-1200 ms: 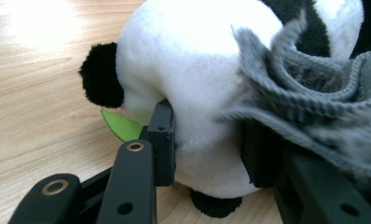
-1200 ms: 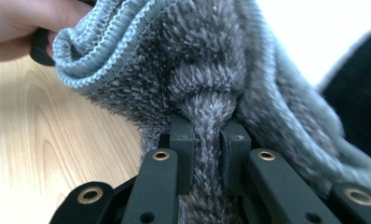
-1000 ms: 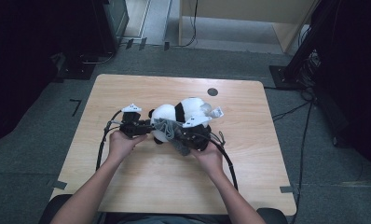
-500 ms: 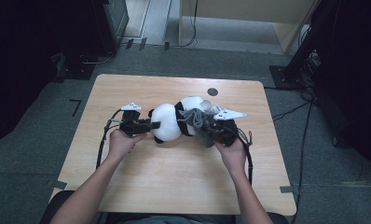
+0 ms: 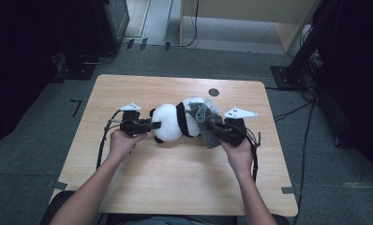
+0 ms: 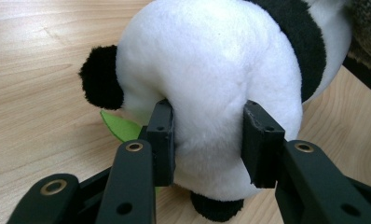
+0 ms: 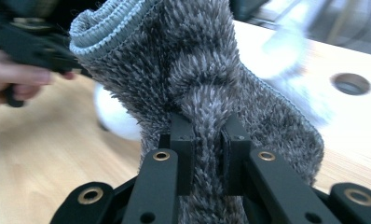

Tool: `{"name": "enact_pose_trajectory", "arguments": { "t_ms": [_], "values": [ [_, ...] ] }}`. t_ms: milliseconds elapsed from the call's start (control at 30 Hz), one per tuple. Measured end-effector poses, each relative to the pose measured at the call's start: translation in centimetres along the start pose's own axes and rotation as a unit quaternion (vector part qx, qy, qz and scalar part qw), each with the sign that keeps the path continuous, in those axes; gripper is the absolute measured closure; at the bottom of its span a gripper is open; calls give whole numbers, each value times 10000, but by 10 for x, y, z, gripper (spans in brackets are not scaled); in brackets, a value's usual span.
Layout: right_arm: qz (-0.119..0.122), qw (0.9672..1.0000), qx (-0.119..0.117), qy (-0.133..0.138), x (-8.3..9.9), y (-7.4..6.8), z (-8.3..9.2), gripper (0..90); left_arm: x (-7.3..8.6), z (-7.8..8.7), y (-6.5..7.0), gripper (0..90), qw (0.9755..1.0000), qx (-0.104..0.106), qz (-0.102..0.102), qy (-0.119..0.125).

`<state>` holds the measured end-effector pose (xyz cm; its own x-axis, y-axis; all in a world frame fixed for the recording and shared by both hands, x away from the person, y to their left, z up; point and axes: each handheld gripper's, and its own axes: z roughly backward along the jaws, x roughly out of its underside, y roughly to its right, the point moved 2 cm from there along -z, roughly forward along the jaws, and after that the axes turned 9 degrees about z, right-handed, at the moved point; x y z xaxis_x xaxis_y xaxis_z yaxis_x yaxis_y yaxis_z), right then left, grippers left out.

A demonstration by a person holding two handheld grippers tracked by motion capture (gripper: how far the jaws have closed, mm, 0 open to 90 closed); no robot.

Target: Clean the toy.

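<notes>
Pinching grey sock (image 7: 202, 79) in right tool (image 7: 207, 154), left tool (image 6: 207, 140) clamping panda (image 6: 211, 70) rump

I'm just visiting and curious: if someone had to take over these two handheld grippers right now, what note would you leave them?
Left gripper: shut on the panda, clamping its white rear on the table.
Right gripper: shut on a fold of the grey fuzzy cloth, at the panda's head end.
Done: both grips are firm; the cloth looks mostly pulled away from the head.
Left, probably: draw the cloth fully clear and set both things down. What the cloth is, I cannot tell.
</notes>
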<state>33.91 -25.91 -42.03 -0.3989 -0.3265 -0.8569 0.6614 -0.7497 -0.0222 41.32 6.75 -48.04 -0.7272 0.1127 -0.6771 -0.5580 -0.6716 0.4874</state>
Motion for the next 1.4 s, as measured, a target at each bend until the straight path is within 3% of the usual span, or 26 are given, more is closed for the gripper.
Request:
{"name": "enact_pose_trajectory", "arguments": {
  "t_ms": [200, 367, 567, 667, 767, 867, 967, 1133, 1400],
  "values": [
    [282, 9970, -725, -52, -10, -36, -24, 799, 0, 0, 2, 611, 10000, -24, 11, 25],
    [612, 9885, -1356, -272, -11, -71, -53, 799, 0, 0, 3, 611, 10000, -26, 39, 7],
    [858, 9783, -1743, -724, -3, -96, -94, 799, 0, 1, 4, 612, 10000, -46, 45, -18],
    [806, 9758, -1782, -974, 6, -95, -112, 798, 1, 2, 5, 612, 10000, -35, 62, -23],
    [840, 9745, -1672, -1235, 17, -89, -125, 798, 2, 1, 4, 613, 10000, -45, 29, -14],
    [678, 9736, -1734, -1322, 23, -82, -128, 797, 3, 1, 5, 616, 9999, -106, -33, -53],
    [783, 9724, -1658, -1443, 25, -79, -126, 796, 3, 1, 5, 619, 9998, -161, -93, -67],
    [775, 9740, -1426, -1581, 31, -64, -113, 795, 4, 1, 6, 622, 9996, -202, -162, -88],
    [429, 9816, -1050, -1537, 33, -31, -89, 793, 4, 1, 5, 623, 9998, -135, -92, -86]
  ]
}}
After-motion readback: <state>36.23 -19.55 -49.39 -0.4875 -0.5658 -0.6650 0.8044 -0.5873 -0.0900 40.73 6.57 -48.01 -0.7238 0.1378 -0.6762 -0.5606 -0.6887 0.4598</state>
